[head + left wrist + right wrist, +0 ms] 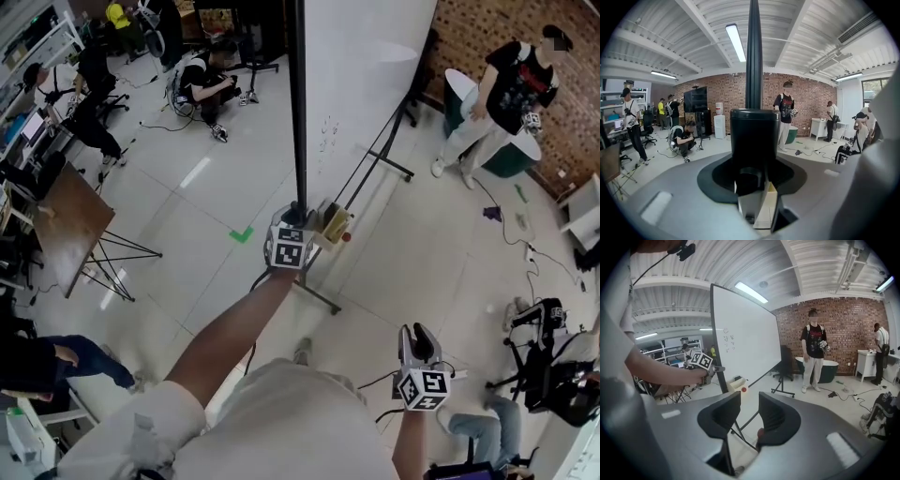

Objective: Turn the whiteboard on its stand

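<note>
Where the large white whiteboard (366, 56) stands upright on its black tubular metal stand (382, 155) on the pale tiled floor (187, 178), we hold the left gripper (298, 214) low against the board's near side edge. In the left gripper view the board's black vertical frame bar (754, 56) rises straight up from between the jaws. The black pads sit tight on either side of it, so we read this gripper as clamped on the bar. From the head view we see the board almost edge-on, its white face running away to the right of the bar. The right gripper (419, 336) hangs well apart from the board, nearer our body and off to the right. Its jaws stand apart, with only floor and the stand's legs showing through the gap. In the right gripper view the whiteboard lies up and to the left of those jaws, the left gripper at its edge
</note>
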Available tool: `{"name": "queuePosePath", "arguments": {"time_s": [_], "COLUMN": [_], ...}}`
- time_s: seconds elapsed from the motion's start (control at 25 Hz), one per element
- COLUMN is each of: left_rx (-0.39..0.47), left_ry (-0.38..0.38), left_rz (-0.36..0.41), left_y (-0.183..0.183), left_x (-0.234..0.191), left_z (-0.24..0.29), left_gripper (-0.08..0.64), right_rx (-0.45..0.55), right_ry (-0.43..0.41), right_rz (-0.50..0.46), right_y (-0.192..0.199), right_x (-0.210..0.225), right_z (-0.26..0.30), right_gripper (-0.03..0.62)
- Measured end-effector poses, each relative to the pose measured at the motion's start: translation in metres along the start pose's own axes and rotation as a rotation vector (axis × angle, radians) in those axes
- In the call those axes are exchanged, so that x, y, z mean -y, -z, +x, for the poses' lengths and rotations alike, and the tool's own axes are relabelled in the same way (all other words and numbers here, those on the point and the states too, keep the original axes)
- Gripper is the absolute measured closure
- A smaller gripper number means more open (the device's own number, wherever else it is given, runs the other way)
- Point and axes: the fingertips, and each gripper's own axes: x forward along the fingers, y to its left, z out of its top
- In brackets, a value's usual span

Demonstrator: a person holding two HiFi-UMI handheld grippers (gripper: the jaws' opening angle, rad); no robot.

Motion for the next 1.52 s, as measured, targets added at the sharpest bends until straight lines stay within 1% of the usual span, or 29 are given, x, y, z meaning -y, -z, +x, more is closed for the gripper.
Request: {"name": "queuePosePath", "arguments": {"time_s": [0.2,0.44,0.68,0.88,1.04,1.2,1.36,1.52], "left_rx": [-0.001,-0.026,-0.034,-0.023,-0.023,-0.042,-0.056,-0.04], "left_ry": [0.007,-0.023,-0.031,-0.023,-0.032,-0.041,-0.048,-0.048], "left_rz": [-0.008,-0.023,-0.023,-0.014,-0.017,-0.012,-0.012,-0.026], "left_y": [0.005,0.01,0.017,0.022,0.03,0.03,0.034,0.037], "left_x": [-0.005,-0.012,-0.012,-0.009,-0.014,-0.012,-0.009,-0.009], "left_z": [-0.014,-0.031,-0.044,-0.057,-0.067,-0.076,-0.09,-0.108], "left_gripper": [0.367,0.367,0.368,0.367,0.368,0.368,0.368,0.368], "right_rx": [0.009,0.019,0.057,0.07,0.075,0.089,0.099,0.091], "right_ry": [-0.009,-0.034,-0.021,-0.009,-0.009,-0.009,-0.019,-0.034], "right_rz": [-0.027,-0.084,-0.086,-0.074,-0.071,-0.069,-0.059,-0.058], "right_y": [-0.004,-0.014,-0.022,-0.01,0.003,0.004,0.014,0.031], "right_x": [-0.005,-0.014,-0.01,-0.005,-0.008,-0.001,0.001,-0.003], "right_z": [-0.004,-0.01,-0.034,-0.063,-0.085,-0.113,-0.142,-0.163], "right_gripper": [0.468,0.468,0.468,0.468,0.468,0.468,0.468,0.468]}}
